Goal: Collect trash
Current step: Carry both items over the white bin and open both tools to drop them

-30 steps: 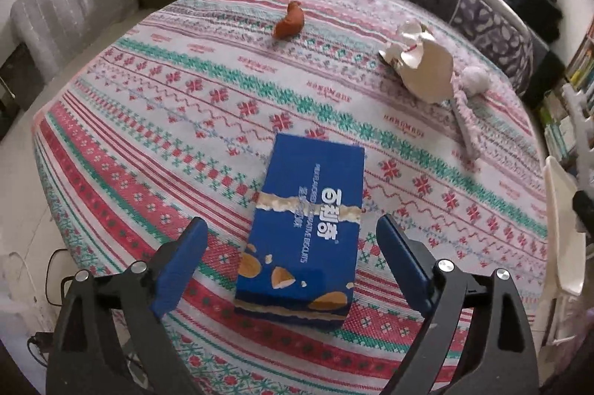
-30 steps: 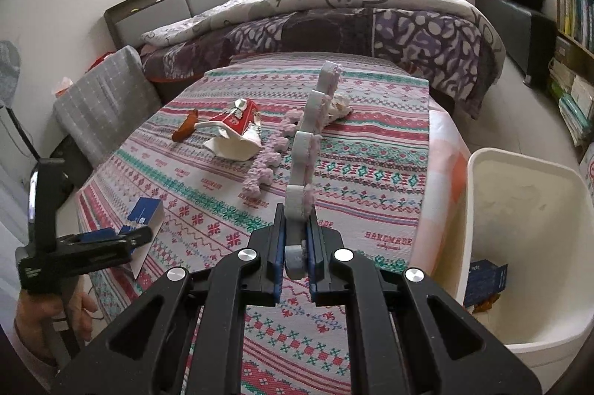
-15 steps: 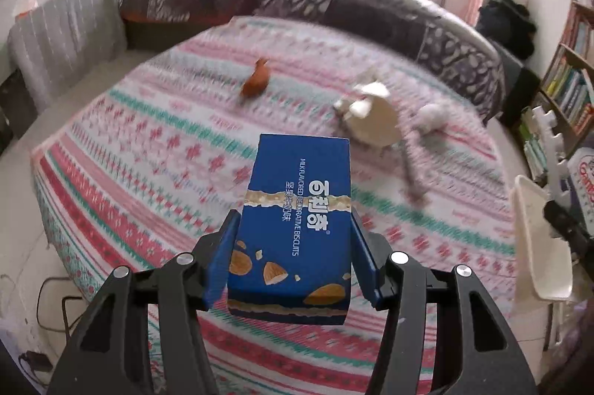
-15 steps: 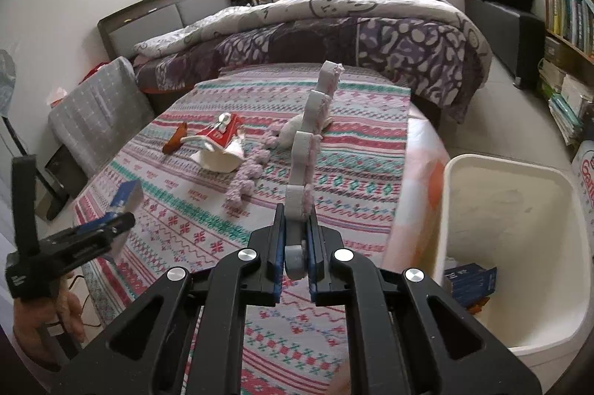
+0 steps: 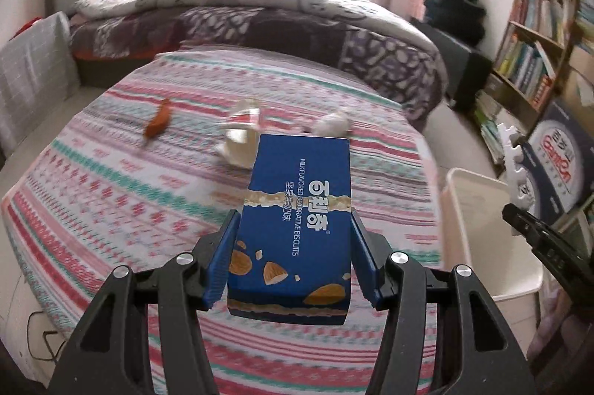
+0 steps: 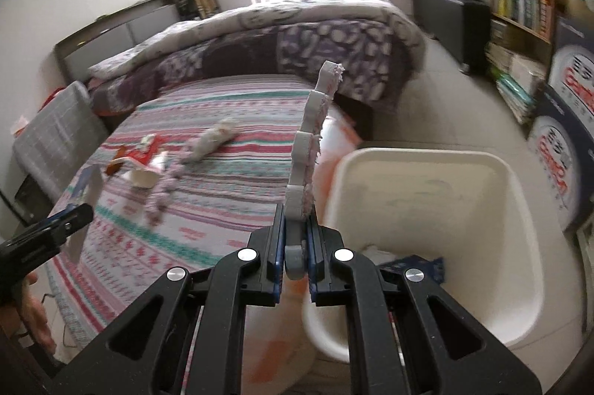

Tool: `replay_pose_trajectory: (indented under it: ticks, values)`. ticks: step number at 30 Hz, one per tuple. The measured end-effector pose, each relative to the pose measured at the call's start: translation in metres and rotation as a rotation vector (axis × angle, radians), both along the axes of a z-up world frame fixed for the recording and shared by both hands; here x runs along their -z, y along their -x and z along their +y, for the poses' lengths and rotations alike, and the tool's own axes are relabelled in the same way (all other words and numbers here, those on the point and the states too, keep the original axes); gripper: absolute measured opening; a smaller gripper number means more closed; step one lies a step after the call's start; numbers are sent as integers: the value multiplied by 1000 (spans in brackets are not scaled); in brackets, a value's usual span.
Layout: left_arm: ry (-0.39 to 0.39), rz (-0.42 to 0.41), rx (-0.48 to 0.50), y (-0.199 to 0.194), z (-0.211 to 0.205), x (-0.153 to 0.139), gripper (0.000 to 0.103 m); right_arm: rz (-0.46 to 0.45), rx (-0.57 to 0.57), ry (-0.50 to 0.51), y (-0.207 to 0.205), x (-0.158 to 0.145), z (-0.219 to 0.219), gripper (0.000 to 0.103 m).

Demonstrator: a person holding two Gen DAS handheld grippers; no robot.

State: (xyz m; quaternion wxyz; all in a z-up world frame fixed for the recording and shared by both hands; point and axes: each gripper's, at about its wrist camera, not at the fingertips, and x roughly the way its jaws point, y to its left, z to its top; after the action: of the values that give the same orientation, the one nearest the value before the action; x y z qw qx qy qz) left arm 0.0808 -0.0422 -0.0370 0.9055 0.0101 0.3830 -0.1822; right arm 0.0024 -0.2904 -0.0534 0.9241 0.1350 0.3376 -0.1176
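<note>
My left gripper [image 5: 293,246] is shut on a blue biscuit box [image 5: 297,220] and holds it in the air above the striped bed [image 5: 111,179]. My right gripper [image 6: 295,246] is shut on a white and pink notched foam strip [image 6: 310,150] that stands upright, at the near left rim of the white bin [image 6: 519,235]. The bin also shows in the left wrist view [image 5: 479,209] at the right. A blue carton [image 6: 412,265] lies inside the bin. On the bed lie an orange wrapper [image 5: 159,122], a white and red crumpled carton [image 5: 243,139] and a pink fluffy strip [image 6: 208,146].
A purple patterned quilt [image 5: 260,23] is heaped at the far side of the bed. Bookshelves [image 5: 534,49] and a large printed box [image 5: 557,168] stand at the right. A grey chair [image 6: 55,139] stands left of the bed.
My left gripper closed on the blue box, lifted it off the bed and swung right toward the bin. My right gripper carried the foam strip right, up to the bin's rim.
</note>
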Motion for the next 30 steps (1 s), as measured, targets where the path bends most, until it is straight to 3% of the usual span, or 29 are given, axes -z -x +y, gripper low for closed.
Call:
replay_pose_trajectory:
  ticks: [5,7,8,9,13,15,20,24,30]
  values:
    - [-1,-2,66,6,-37,-2,56,34,92,4,9,6,-30,12]
    - [0,-2,94,9,-53,-4,56,45,142,7,16,8,-43,29]
    - [2,-2,110,10,-63,-5,56,43,166,9,19,9,-48,47]
    - [3,-2,121,12,-69,-5,56,39,192,14,24,9,-54,58]
    - [1,-2,173,16,-100,-6,56,45,256,5,36,10,-75,63]
    - [3,7,196,18,-115,-6,56,42,286,7,41,10,-83,72]
    - [-2,21,243,22,-144,-2,56,39,344,40,53,8,-97,81]
    - [-1,47,277,24,-165,2,56,48,393,64,62,10,-107,94]
    - [3,74,330,29,-197,3,56,62,447,52,70,14,-118,96]
